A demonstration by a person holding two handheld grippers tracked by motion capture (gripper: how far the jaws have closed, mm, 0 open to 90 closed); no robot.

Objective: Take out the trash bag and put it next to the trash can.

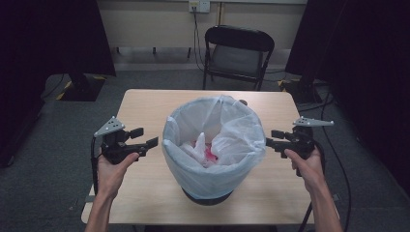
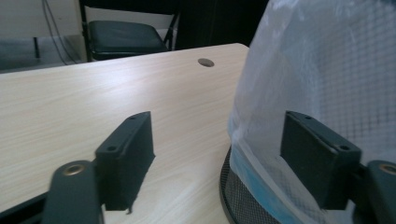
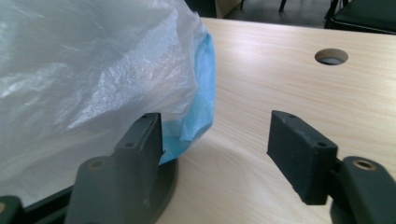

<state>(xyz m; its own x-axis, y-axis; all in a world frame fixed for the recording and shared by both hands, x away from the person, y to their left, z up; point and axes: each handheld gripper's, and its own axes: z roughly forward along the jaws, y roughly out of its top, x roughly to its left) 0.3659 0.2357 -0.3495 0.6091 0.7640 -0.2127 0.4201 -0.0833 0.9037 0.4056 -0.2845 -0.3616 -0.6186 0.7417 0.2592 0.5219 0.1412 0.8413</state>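
The table (image 1: 145, 193), light wood, takes up the middle of the high view, w/ a folding chair (image 1: 238, 53) behind its far edge and dark curtains either side. A round cable hole (image 3: 331, 56) sits in the tabletop toward the far side.

At the table's centre stands the mesh bin (image 1: 209, 195), black wire, w/ its base showing under the liner. The bin liner (image 1: 212, 140), a thin whitish plastic bag w/ a blue band low down, is folded over the rim and hangs down the outside nearly to the base; that overhang is prob. why both hands come in from the sides rather than from above. Inside lies crumpled white rubbish w/ a pink bit (image 1: 209, 153) among it.

The left gripper (image 1: 145, 137) is held just beside the bin's left wall, pointed at it, approx. level w/ the overhang. In the left gripper view its jaws stand wide apart w/ nothing between them; the one on that view's right side is close against the liner, though contact can't be told. The right gripper (image 1: 271, 137) mirrors it on the other side, jaws spread wide too and empty, w/ one jaw near the bag's blue edge.

Judging by the symmetric hold, the work looks like gripping the liner on both sides, maybe to lift it off the rim.
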